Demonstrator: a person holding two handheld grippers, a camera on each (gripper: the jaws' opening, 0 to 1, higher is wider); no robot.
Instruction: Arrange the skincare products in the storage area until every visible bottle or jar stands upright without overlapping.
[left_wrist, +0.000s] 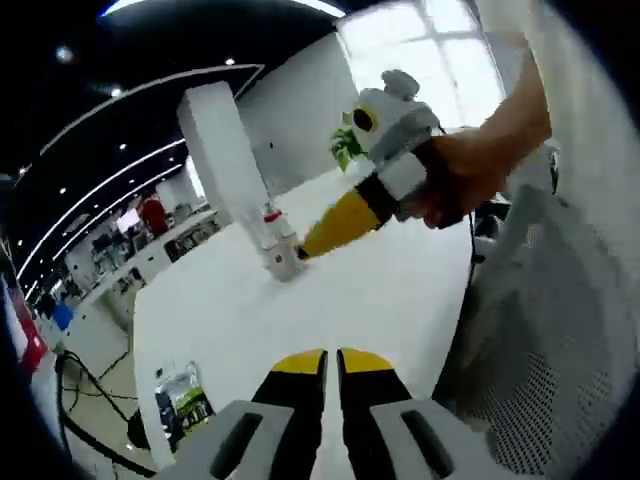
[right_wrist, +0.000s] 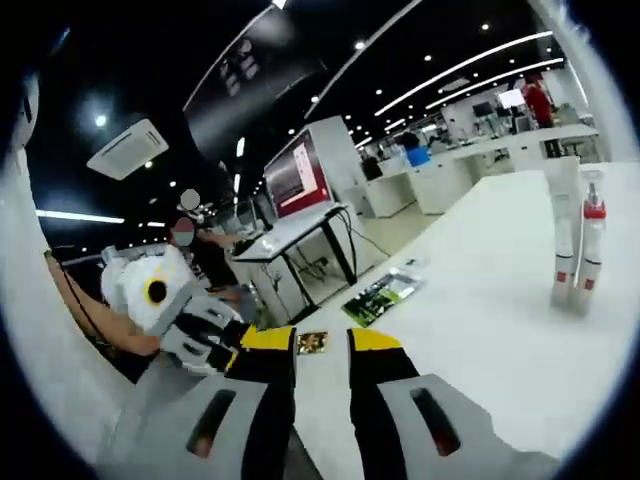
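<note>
Now, two slim skincare bottles (right_wrist: 575, 245) upright near the far side of the white table (right_wrist: 480, 330), touching or almost so, one red-capped (left_wrist: 272, 214). Probably light plastic, tall and narrow, so tippy; smooth walls, likely slippery. Best taken low on the body, below the cap, squeezing gently to avoid squirting one out sideways. Right gripper (left_wrist: 305, 250) seen in the left gripper view reaching right beside the bottles' base, yellow tips down at the table; hard to tell there whether closed on anything, while its own view shows the jaws parted with nothing between. Left gripper (left_wrist: 331, 362) held back over the near table, tips pressed nearly together, empty. A green sachet (left_wrist: 183, 400) flat near the table edge, close to the drop. Plenty of bare tabletop around the pair for spacing; mesh chair back (left_wrist: 540, 340) crowding one side.
</note>
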